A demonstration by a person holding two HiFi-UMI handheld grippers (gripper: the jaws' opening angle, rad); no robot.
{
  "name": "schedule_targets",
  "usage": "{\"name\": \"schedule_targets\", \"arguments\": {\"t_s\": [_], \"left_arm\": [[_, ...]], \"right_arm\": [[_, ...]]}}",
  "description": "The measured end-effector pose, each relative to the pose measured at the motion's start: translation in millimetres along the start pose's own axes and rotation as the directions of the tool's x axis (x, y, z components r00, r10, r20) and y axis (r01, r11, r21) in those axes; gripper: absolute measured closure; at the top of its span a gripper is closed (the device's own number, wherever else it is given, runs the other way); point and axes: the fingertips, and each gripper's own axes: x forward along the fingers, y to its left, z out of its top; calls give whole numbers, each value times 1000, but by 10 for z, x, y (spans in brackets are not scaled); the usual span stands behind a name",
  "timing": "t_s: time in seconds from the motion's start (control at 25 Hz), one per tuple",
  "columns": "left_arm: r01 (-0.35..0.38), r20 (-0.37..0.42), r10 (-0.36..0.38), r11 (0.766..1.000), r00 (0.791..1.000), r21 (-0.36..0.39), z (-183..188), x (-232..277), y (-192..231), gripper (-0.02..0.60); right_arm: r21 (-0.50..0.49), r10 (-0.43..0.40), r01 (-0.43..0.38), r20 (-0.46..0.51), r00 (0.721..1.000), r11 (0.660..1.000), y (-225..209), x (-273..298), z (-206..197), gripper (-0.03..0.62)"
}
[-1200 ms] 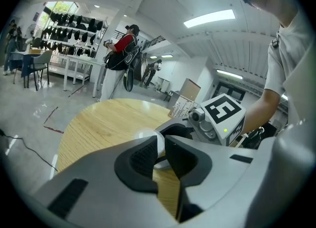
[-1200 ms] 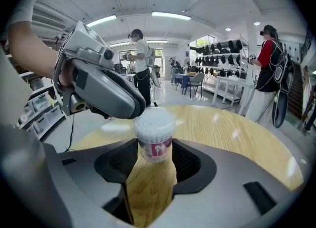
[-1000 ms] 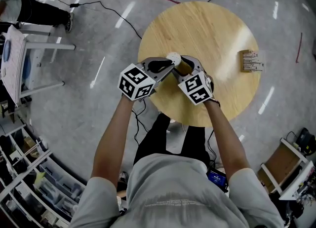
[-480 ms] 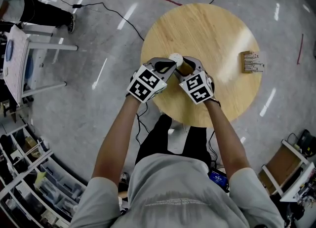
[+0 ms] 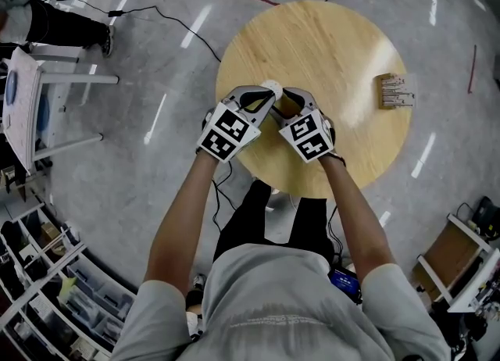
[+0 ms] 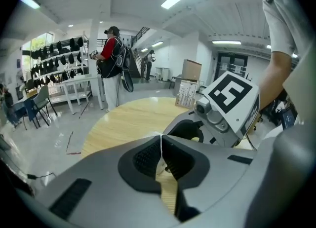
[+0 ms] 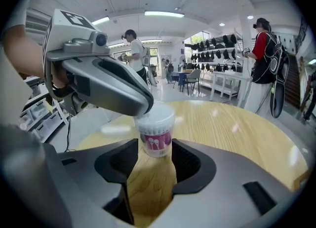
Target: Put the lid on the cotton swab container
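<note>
The cotton swab container point(image 7: 157, 142), clear with a purple label, stands on the round wooden table point(image 5: 336, 47) near its front left edge. Its clear lid point(image 7: 158, 117) sits on top and shows as a white spot point(image 5: 271, 85) in the head view. My right gripper point(image 7: 157, 149) has the container between its pads, which press on its sides. My left gripper point(image 7: 142, 107) comes in from the left with its jaws shut and its tip lies on the lid's left edge. In the left gripper view its pads point(image 6: 148, 157) meet with nothing between them.
A small printed box point(image 5: 394, 91) lies near the table's right edge. A white bench point(image 5: 47, 78) stands on the floor to the left, with cables point(image 5: 183, 19) nearby and shelves point(image 5: 55, 289) at the lower left. People point(image 6: 111, 59) stand in the background.
My left gripper has shifted a little to the right toward the container and rolled, so its marker cube shows a different tilt. The right gripper and the container have stayed put.
</note>
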Motion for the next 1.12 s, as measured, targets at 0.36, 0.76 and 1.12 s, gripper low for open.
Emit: {"name": "schedule_targets", "arguments": {"t_s": [0.36,0.76,1.12], "left_arm": [[5,-67,-6,1000,998,-17,-101,107,-36,561],[-9,22,15,969,1000,-246,49,-55,163,561],[-111,237,200,933,951,-341,1105,-623,475,561]], "right_arm": [[4,-2,2,-5,1000,1000,-17,-46,-15,358],[52,-87,87,11,996,995,-157,-847,208,364],[-14,-221,225,141,965,974,-653,-2001,1026,560]]}}
